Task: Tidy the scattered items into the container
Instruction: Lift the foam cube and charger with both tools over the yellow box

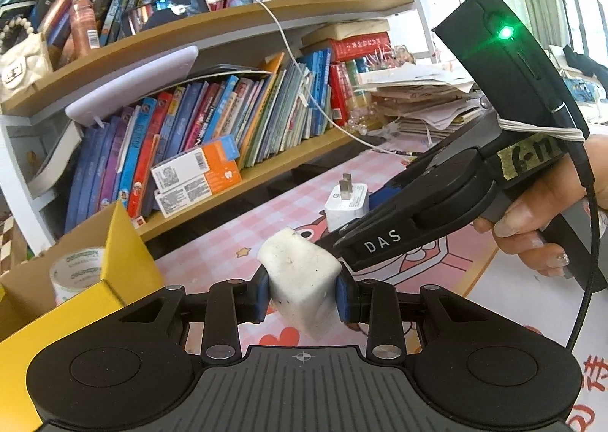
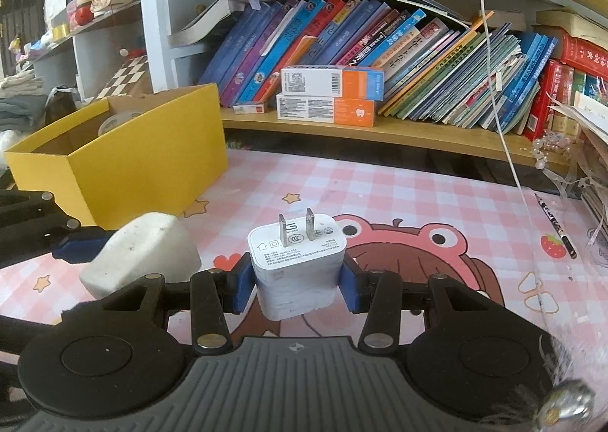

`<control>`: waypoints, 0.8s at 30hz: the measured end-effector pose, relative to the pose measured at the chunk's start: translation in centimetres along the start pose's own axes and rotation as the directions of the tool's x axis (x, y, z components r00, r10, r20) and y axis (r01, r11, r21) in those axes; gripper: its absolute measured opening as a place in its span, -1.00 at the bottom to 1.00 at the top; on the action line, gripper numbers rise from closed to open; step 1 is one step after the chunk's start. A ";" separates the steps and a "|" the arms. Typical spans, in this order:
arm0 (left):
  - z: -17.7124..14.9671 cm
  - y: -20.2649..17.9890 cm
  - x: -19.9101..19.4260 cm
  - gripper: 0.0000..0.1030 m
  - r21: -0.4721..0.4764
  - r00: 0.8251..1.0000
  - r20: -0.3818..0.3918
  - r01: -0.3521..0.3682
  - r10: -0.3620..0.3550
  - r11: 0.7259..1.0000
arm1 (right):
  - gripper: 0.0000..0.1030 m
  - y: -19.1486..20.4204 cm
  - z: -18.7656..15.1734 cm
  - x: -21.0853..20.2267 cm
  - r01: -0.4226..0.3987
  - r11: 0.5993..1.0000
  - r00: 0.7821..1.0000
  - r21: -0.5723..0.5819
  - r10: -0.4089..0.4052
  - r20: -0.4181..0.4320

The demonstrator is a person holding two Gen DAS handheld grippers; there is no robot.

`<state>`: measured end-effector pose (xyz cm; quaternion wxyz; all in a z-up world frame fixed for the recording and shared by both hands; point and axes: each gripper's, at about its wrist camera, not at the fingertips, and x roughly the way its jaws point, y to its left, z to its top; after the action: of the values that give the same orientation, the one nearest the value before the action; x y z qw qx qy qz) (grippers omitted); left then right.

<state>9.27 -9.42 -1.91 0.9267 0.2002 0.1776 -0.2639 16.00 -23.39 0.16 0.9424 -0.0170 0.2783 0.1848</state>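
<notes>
My left gripper is shut on a worn white eraser block, held above the pink checked mat. The eraser also shows in the right wrist view. My right gripper is shut on a white charger plug with its two prongs pointing up; the plug also shows in the left wrist view. The yellow cardboard box stands open at the left, with a roll of tape inside. In the left wrist view the box is close on the left.
A wooden bookshelf full of books runs along the back, with orange and white boxes on it. A white cable hangs down to the mat. A pencil lies at the right beside stacked papers.
</notes>
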 end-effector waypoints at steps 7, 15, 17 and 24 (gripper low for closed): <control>-0.9 0.5 -1.4 -0.38 -0.014 1.000 0.011 -0.008 0.008 1.000 | -0.16 1.3 -0.5 -0.1 -0.013 1.000 1.000 -0.004 0.013 -0.004; -1.1 0.8 -2.7 -0.38 -0.021 0.999 0.036 -0.024 0.025 1.000 | -0.16 2.1 -0.8 -0.4 -0.021 1.000 1.000 -0.001 0.021 -0.002; -1.2 1.1 -3.0 -0.38 -0.028 0.999 0.042 -0.026 0.027 0.999 | -0.16 2.2 -0.9 -0.4 -0.021 1.000 1.000 -0.003 0.021 -0.005; -1.8 2.3 -4.4 -0.38 -0.060 0.998 0.056 -0.037 0.040 0.998 | -0.16 3.2 -1.0 -0.4 -0.030 0.999 0.999 -0.011 0.030 -0.016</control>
<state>6.67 -4.98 -0.89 0.9418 0.1687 0.1548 -0.2461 14.06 -20.72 -0.24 0.9371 -0.0199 0.2851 0.2002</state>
